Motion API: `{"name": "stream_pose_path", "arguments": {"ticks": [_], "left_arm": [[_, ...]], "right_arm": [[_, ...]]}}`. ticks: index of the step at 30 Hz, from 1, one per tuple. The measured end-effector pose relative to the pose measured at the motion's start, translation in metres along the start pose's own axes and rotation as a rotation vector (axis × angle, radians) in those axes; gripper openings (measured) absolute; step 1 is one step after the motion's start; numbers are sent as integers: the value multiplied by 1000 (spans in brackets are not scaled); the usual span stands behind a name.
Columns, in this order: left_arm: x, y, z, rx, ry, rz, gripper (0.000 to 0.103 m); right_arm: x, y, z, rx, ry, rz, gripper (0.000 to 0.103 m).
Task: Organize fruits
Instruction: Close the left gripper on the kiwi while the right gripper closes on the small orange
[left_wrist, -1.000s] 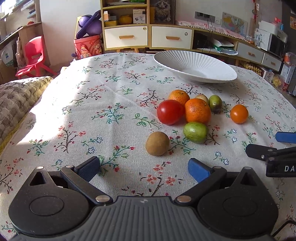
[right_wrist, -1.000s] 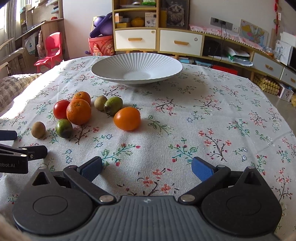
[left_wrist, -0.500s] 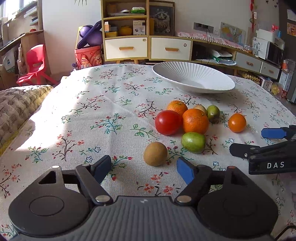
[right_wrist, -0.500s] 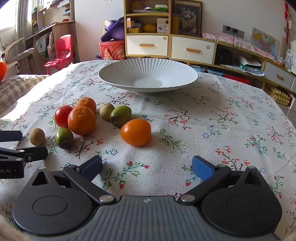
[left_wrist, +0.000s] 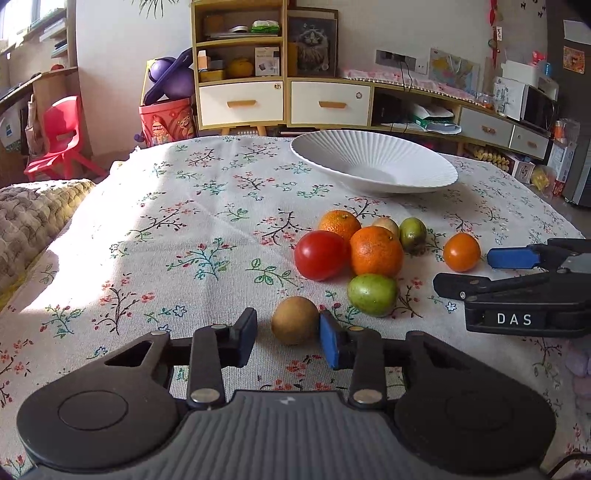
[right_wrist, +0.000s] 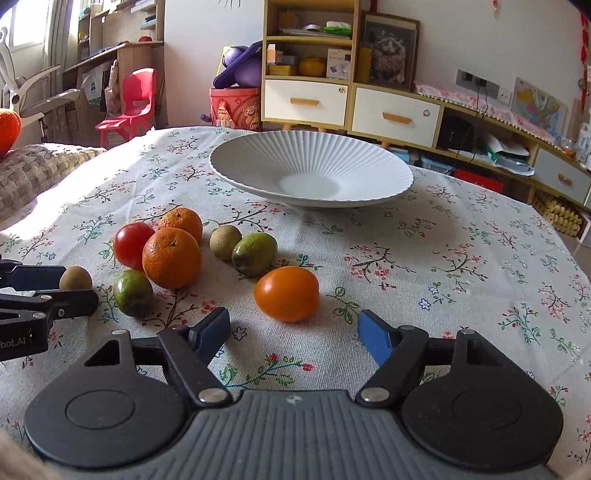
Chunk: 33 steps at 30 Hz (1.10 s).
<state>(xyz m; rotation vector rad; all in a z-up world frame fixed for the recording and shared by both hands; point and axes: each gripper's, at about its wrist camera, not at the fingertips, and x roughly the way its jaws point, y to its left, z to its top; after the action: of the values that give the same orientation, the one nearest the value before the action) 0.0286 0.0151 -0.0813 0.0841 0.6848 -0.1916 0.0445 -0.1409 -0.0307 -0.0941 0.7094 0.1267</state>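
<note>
On the floral tablecloth (left_wrist: 192, 229) a small brown fruit (left_wrist: 295, 320) lies between the tips of my left gripper (left_wrist: 288, 336). Its jaws are closing; the right pad touches the fruit and the left pad stands a little off it. My right gripper (right_wrist: 293, 326) is also closing, with an orange tomato (right_wrist: 286, 293) just beyond its open tips and untouched. Behind lie a red tomato (left_wrist: 320, 254), two oranges (left_wrist: 376, 251), a green fruit (left_wrist: 372, 294), a green-brown fruit (right_wrist: 255, 254) and another small brown one (right_wrist: 225, 242). The white ribbed bowl (right_wrist: 310, 162) stands empty at the back.
A knitted cushion (left_wrist: 33, 214) lies off the table's left edge. Another orange (right_wrist: 7, 127) shows at the far left of the right wrist view. Cabinets, a red chair (left_wrist: 61, 136) and clutter stand behind the table. The right gripper (left_wrist: 476, 271) reaches in beside the orange tomato (left_wrist: 461, 252).
Both grippers' jaws have narrowed, the left far more. The left has closed in around the small brown fruit. The right has edged toward the orange tomato.
</note>
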Motion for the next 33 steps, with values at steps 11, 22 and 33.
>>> {"name": "stream_pose_path", "arguments": {"ticks": [11, 22, 33], "left_arm": [[4, 2, 7, -18, 1, -10, 10], [5, 6, 13, -37, 14, -4, 10], [1, 6, 28, -61, 10, -35, 10]], "right_arm": [[3, 1, 5, -7, -20, -4, 52], [1, 1, 8, -5, -26, 10, 33], [-7, 0, 11, 19, -33, 42, 32]]}}
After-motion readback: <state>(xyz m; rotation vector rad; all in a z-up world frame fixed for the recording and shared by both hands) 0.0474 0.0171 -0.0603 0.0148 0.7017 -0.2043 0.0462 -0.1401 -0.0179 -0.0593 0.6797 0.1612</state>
